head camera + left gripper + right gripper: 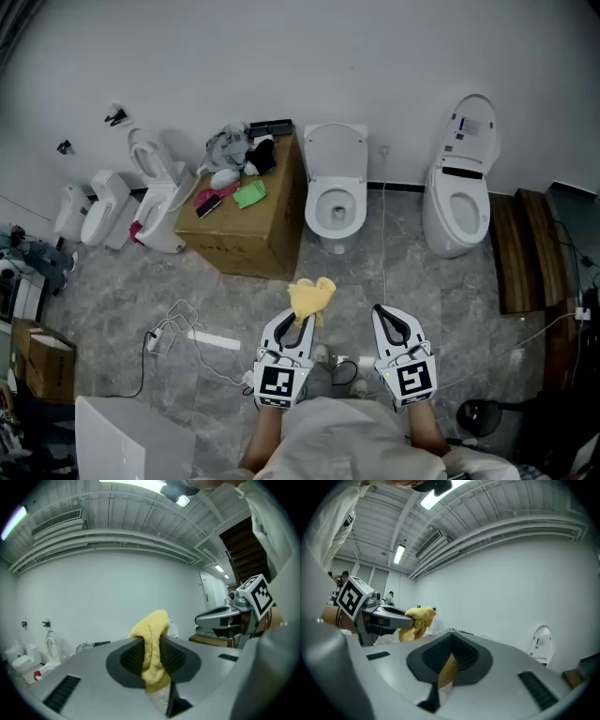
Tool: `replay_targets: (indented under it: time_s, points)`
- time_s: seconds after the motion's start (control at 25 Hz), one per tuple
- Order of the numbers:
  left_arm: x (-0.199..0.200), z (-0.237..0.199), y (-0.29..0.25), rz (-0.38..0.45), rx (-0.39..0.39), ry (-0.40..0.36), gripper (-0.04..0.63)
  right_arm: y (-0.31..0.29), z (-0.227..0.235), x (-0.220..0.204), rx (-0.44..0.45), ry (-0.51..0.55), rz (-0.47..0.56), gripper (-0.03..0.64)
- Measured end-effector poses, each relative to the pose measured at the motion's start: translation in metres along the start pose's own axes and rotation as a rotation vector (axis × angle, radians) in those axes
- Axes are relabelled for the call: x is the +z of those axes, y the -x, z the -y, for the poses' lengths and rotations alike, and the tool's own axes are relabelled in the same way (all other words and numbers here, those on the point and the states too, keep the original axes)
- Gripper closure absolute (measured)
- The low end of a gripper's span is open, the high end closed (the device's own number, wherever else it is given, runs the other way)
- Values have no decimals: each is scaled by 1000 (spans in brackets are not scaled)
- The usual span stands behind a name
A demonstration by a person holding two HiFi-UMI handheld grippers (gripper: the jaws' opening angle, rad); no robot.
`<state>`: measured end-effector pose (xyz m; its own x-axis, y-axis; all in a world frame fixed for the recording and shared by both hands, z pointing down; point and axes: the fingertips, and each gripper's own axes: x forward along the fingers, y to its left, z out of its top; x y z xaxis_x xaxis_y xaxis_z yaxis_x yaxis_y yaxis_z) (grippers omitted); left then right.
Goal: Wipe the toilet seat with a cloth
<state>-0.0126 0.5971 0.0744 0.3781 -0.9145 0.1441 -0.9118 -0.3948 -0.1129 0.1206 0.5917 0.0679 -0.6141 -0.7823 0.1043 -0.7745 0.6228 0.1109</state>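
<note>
A yellow cloth (311, 296) is pinched in my left gripper (300, 322), which is shut on it; the cloth bunches above the tips and hangs below them (152, 630). The cloth is held in the air over the floor, in front of the middle white toilet (336, 202), whose seat ring is down and whose bowl is open. My right gripper (391, 322) hovers beside the left one, shut, with nothing held between its pads (461, 656). In the right gripper view the left gripper (405, 619) and the cloth (418, 618) show at left.
A second toilet (457, 202) with its lid raised stands at right. A cardboard box (246, 225) with rags and bottles on top sits left of the middle toilet. Smaller white fixtures (141, 192) line the left wall. Cables and a power strip (211, 339) lie on the floor.
</note>
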Motion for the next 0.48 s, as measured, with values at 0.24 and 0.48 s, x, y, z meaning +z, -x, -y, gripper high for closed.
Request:
replay_targets:
  time_s: [0.24, 0.48]
  points:
    - [-11, -32, -24, 5, -14, 14, 512, -38, 9, 1, -47, -26, 10, 609]
    - [-22, -79, -72, -1, -59, 20, 512, -104, 20, -6, -80, -14, -24, 609]
